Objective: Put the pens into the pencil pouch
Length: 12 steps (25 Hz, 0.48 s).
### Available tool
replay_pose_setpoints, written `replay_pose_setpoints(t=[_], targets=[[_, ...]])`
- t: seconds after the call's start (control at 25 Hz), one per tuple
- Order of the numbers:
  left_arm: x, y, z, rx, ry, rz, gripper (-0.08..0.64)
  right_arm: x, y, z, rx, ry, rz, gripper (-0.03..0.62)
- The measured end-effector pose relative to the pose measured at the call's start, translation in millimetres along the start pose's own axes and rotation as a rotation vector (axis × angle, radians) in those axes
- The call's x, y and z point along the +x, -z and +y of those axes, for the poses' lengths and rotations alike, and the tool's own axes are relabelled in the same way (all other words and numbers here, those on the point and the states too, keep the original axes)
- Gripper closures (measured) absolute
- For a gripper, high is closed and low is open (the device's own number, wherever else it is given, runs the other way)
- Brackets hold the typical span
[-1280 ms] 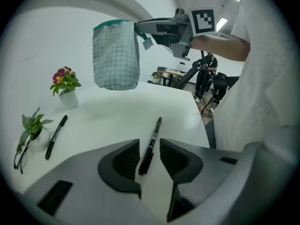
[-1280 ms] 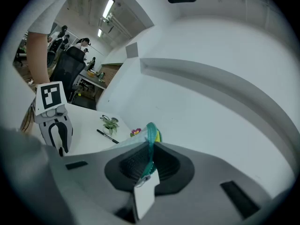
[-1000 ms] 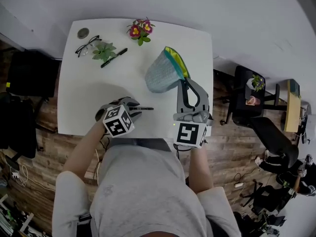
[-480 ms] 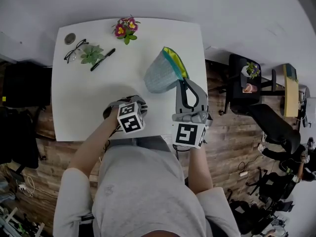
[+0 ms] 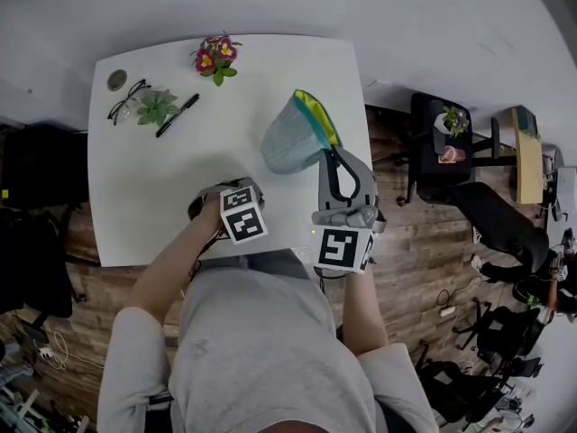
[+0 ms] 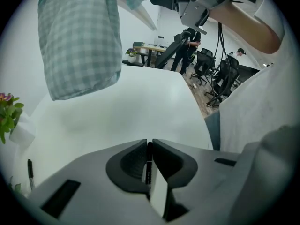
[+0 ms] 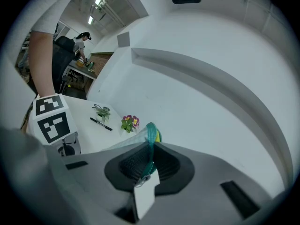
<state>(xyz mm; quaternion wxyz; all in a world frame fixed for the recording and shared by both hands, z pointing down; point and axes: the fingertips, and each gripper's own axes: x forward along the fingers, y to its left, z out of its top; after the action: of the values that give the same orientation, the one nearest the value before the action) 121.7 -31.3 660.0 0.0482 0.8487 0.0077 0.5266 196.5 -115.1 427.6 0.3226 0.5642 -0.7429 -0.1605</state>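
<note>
The left gripper point(image 6: 149, 146) sits low in the middle of the head view, just inside the near edge of the white table point(image 5: 144, 197). Its jaws have just been closing and are now clamped on a thin black pen point(image 6: 148, 165), which is pinched between the pads. To its right, over the table's near right corner, the right gripper point(image 7: 151, 150) is pinched on the teal zip edge of the pencil pouch point(image 5: 288, 142). It holds the pouch up by that rim, with the checked side toward the left gripper and the yellow-lined mouth turned up and to the right. I cannot tell whether the pouch's lower end touches the tabletop. A short stretch of bare white surface separates the held pen from the pouch. The left half of the table is bare as far as the upper left corner. There a second pen point(image 5: 178, 115) lies just beside a small green plant point(image 5: 155, 107) and a pair of glasses point(image 5: 126, 101). A flower pot point(image 5: 212, 57) stands close to the far edge. Past the right edge are wood floor point(image 5: 397, 242) and a dark chair point(image 5: 433, 152).
</note>
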Motion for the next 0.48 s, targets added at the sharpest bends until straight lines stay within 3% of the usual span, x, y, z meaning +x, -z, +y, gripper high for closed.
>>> replay_pose_setpoints(t=[0.16, 0.48], targets=[[-7, -4, 0, -0.057, 0.0, -0.045, 0.509, 3, -1, 2, 0.001, -0.006, -0.009, 0.546], [-87, -17, 44, -0.315, -0.195, -0.39, 0.509, 16, -15, 9, -0.014, -0.043, -0.059, 0.546]])
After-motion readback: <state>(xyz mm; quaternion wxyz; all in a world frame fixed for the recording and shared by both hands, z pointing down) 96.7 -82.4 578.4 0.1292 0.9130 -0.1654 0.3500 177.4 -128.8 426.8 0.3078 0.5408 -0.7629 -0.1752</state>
